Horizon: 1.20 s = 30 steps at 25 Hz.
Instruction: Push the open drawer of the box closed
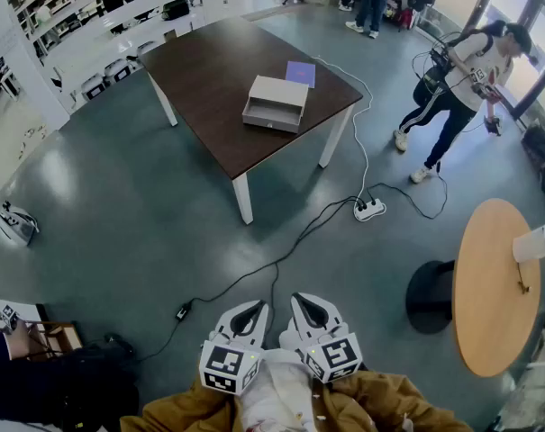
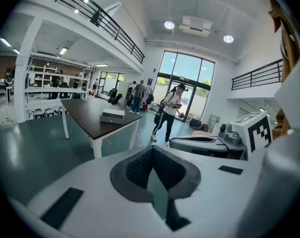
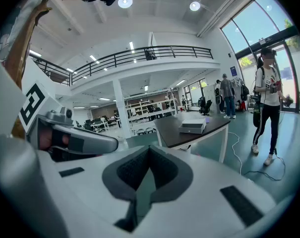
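A pale box (image 1: 275, 103) lies on the dark brown table (image 1: 209, 70), several steps away from me across the floor. Its drawer (image 1: 269, 118) is pulled out toward the table's near edge. The same box shows small in the left gripper view (image 2: 113, 115) and in the right gripper view (image 3: 192, 127). My left gripper (image 1: 252, 308) and right gripper (image 1: 304, 301) are held side by side close to my body, far from the table. Both are shut and hold nothing, as the left gripper (image 2: 152, 149) and right gripper (image 3: 149, 148) show in their own views.
A purple notebook (image 1: 300, 73) lies behind the box. A black cable and a white power strip (image 1: 369, 209) cross the floor between me and the table. A round wooden table (image 1: 497, 286) stands at right. A person (image 1: 461, 88) walks beyond the table. White shelves (image 1: 92, 25) line the far left.
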Motion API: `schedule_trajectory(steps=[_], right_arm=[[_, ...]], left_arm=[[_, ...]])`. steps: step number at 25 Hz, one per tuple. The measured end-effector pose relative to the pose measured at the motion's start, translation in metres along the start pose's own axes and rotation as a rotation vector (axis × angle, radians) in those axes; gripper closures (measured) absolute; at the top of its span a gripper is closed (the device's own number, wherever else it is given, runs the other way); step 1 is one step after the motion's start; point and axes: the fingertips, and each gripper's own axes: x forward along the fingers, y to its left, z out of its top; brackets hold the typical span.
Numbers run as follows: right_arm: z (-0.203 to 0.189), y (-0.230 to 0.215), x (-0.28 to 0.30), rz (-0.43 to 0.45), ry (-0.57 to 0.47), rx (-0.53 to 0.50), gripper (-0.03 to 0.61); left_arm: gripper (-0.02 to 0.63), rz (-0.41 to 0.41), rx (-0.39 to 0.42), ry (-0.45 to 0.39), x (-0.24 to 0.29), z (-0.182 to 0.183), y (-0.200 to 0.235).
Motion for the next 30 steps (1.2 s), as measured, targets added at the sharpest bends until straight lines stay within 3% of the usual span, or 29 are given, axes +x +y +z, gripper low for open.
schedule_trajectory(steps=[12, 19, 30], right_arm=[[-0.001, 0.008, 0.006, -0.007, -0.001, 0.015, 0.574], [0.004, 0.001, 0.008, 0.014, -0.011, 0.096, 0.574], [0.002, 0.023, 0.045, -0.04, -0.001, 0.11, 0.574]], left_arm=[[0.609, -0.006, -0.014, 0.014, -0.003, -0.003, 0.01], [0.607, 0.0, -0.022, 0.024, -0.004, 0.0, 0.01], [0.607, 0.005, -0.057, 0.026, -0.027, -0.009, 0.066]])
